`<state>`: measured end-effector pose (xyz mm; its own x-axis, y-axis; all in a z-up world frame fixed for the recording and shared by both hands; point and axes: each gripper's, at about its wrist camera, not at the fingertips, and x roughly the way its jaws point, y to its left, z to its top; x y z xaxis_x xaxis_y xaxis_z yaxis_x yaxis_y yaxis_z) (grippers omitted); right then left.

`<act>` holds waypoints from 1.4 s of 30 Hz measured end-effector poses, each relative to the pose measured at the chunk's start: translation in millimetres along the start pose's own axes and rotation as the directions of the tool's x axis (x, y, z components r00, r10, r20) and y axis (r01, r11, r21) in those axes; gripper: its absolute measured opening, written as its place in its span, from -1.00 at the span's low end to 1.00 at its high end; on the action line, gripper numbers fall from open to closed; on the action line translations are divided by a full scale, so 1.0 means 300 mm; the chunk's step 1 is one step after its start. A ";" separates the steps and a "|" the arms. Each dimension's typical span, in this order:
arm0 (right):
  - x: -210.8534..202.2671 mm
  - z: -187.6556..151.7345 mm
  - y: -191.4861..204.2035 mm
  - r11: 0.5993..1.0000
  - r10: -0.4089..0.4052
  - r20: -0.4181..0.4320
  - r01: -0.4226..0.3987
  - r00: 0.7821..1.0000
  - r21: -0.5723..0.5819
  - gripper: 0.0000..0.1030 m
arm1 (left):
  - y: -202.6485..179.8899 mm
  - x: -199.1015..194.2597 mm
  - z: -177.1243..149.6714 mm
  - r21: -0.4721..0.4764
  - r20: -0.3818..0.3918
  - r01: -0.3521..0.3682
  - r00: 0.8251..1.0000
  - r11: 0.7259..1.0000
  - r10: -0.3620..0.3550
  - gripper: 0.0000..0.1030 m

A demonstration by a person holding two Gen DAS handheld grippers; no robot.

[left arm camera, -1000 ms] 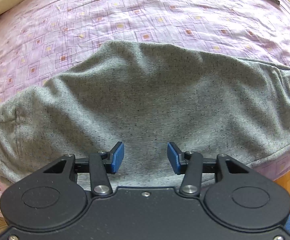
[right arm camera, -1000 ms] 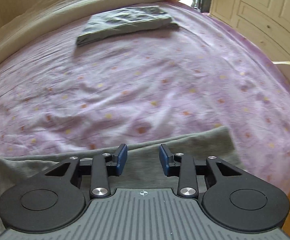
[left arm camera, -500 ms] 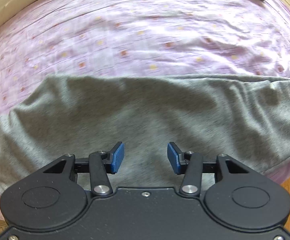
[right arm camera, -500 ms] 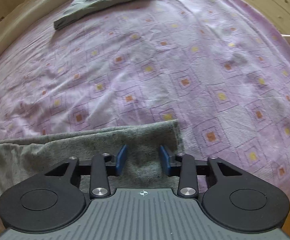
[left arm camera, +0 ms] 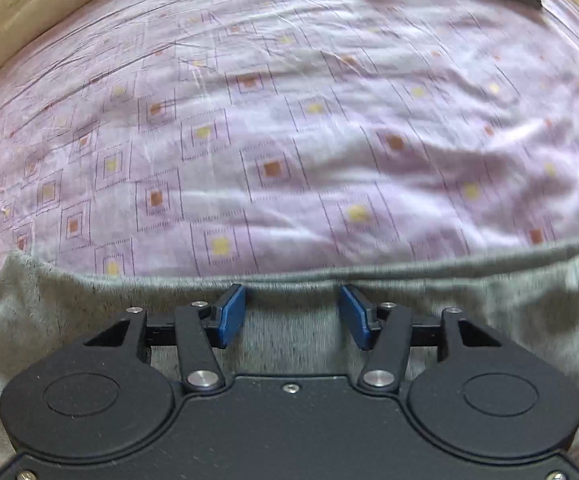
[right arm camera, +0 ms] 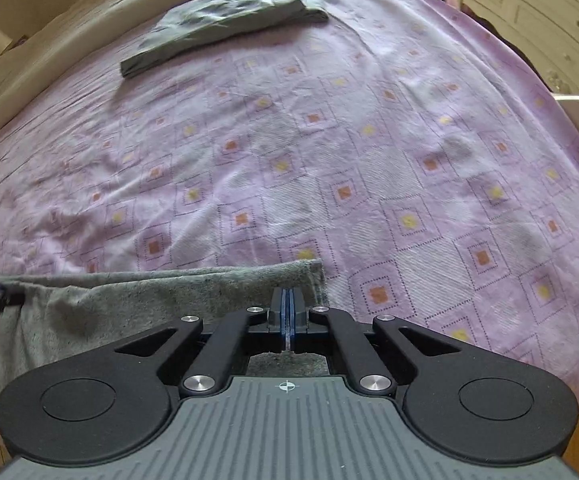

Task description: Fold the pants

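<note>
Item: grey pants, heathered knit, lying lengthwise along the near edge of the bed, at 6 o'clock in both wrist views. Far edge of the cloth runs roughly straight from 9 to 3 o'clock in the left view; in the right view the fabric ends in a squared hem corner just right of the jaws.

Left gripper: blue-padded jaws apart and opening, set over the far edge of the pants; cloth lies between them, pads not pressing on it.

Right gripper: jaws closed together, a thin fold of the pants near the hem pinched between the pads.

Bedspread: lilac, diamond print with yellow and orange squares, creased.

Second garment: dark grey, folded, at 11 o'clock in the right view, well apart from the pants.

Cream wardrobe doors: at 1 o'clock, right view.
</note>
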<state>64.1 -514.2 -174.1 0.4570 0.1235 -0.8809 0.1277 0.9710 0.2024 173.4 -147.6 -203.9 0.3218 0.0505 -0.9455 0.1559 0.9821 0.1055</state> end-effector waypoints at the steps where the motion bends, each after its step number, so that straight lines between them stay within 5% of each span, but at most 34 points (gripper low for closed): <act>1: -0.015 -0.002 0.021 0.999 0.015 0.014 -0.014 1.000 -0.032 -0.93 | 0.013 0.008 0.026 -0.035 -0.007 0.007 1.000 0.999 -0.007 0.13; 4: -0.026 0.003 0.106 0.988 0.103 0.022 -0.099 0.994 -0.121 -0.93 | 0.025 0.008 0.077 -0.080 -0.016 -0.035 0.999 0.996 0.034 -0.06; 11: 0.081 -0.044 0.385 0.895 0.300 -0.139 -0.328 0.944 -0.301 -0.80 | 0.036 -0.140 0.002 -0.155 0.043 0.057 0.998 0.986 -0.051 -0.02; 13: 0.135 -0.057 0.450 0.876 0.302 -0.182 -0.347 0.936 -0.335 -0.80 | 0.026 -0.160 -0.047 -0.153 0.034 0.059 0.998 0.986 -0.055 -0.02; 16: 0.222 -0.037 0.486 0.891 0.204 -0.185 -0.261 0.961 -0.372 -0.84 | 0.011 -0.173 -0.109 -0.162 0.004 0.069 0.998 0.984 -0.069 -0.02; 21: 0.231 0.077 0.401 0.956 0.111 -0.086 -0.130 0.990 -0.262 -0.80 | -0.032 -0.190 -0.204 -0.146 -0.022 0.075 0.997 0.986 -0.079 -0.02; 25: 0.133 0.092 0.218 0.982 0.166 -0.018 -0.167 0.986 -0.093 -0.74 | -0.098 -0.205 -0.251 -0.096 -0.016 0.085 0.996 0.992 -0.087 -0.02; 28: 0.030 0.040 0.058 0.987 0.157 0.052 -0.159 0.986 0.037 -0.18 | -0.149 -0.193 -0.264 -0.078 -0.018 0.112 0.993 0.991 -0.114 -0.01; 30: -0.022 -0.021 -0.044 0.982 0.145 0.071 -0.152 0.987 0.111 -0.14 | -0.188 -0.172 -0.270 -0.062 -0.026 0.124 0.992 0.990 -0.126 -0.01; 34: -0.052 -0.126 -0.171 0.971 0.129 0.031 -0.132 0.991 0.198 -0.08 | -0.253 -0.104 -0.267 -0.033 -0.063 0.094 0.993 0.995 -0.096 0.00; 42: 0.004 -0.221 -0.215 0.932 0.259 -0.056 -0.234 0.964 0.277 0.01 | -0.259 -0.086 -0.245 -0.051 -0.076 0.057 0.995 0.997 -0.061 0.13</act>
<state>-2.0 -563.2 -216.5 0.4244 0.3817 -0.8211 0.2562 0.8192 0.5132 84.3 -212.0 -210.4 0.2400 0.0041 -0.9708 0.1265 0.9913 0.0354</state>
